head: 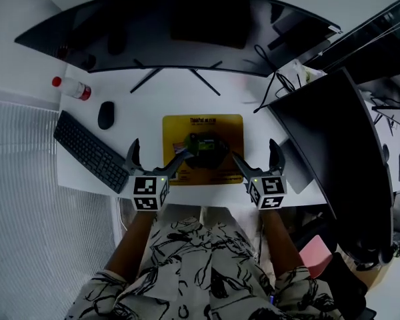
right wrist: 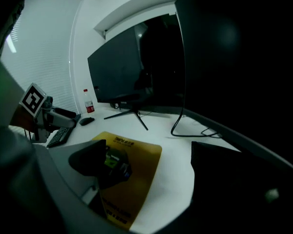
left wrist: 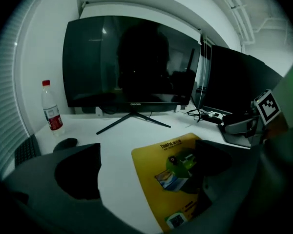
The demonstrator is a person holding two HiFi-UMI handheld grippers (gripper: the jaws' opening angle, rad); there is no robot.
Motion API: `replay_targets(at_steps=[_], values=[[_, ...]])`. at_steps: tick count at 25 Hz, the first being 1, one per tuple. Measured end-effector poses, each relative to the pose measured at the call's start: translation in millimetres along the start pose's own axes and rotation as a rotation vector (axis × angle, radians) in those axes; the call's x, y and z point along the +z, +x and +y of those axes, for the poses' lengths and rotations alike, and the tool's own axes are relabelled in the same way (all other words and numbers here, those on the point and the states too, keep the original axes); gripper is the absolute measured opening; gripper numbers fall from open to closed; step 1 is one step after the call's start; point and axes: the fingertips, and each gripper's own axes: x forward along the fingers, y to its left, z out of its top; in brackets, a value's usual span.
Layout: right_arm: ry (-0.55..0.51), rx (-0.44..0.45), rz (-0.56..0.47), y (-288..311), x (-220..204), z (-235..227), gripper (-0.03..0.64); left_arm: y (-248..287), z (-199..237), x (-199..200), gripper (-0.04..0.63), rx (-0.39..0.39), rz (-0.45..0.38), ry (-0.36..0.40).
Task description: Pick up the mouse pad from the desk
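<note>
A yellow mouse pad (head: 203, 129) with a printed green-and-dark picture lies flat on the white desk (head: 180, 95), near its front edge. My left gripper (head: 159, 160) is open at the pad's front left corner, one jaw over the pad (left wrist: 158, 165), the other over bare desk. My right gripper (head: 256, 157) is open at the pad's front right corner; its left jaw hangs over the pad (right wrist: 136, 165). Nothing is held by either one.
A curved monitor (head: 180, 32) stands behind the pad, its stand legs (head: 177, 77) splayed on the desk. A second dark monitor (head: 340, 145) is at the right, with a cable (head: 270, 89). At the left are a keyboard (head: 90, 151), a black mouse (head: 106, 115) and a bottle (head: 72, 89).
</note>
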Motion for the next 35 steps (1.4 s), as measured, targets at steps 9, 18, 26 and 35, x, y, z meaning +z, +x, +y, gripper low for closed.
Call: replay_targets(at_steps=[9, 18, 26, 35], values=[[0.018, -0.031, 0.128, 38, -47, -3, 0.538, 38, -2, -50, 0.586, -0.031, 0.106, 0.0], [-0.009, 0.003, 0.239, 59, -78, 7, 0.538, 57, -2, -84, 0.569, -0.031, 0.198, -0.005], [-0.016, -0.017, 0.28, 65, -91, 8, 0.537, 64, 1, -96, 0.536, 0.0, 0.249, 0.008], [-0.014, -0.037, 0.236, 64, -91, 9, 0.53, 63, -3, -96, 0.51, 0.004, 0.232, 0.014]])
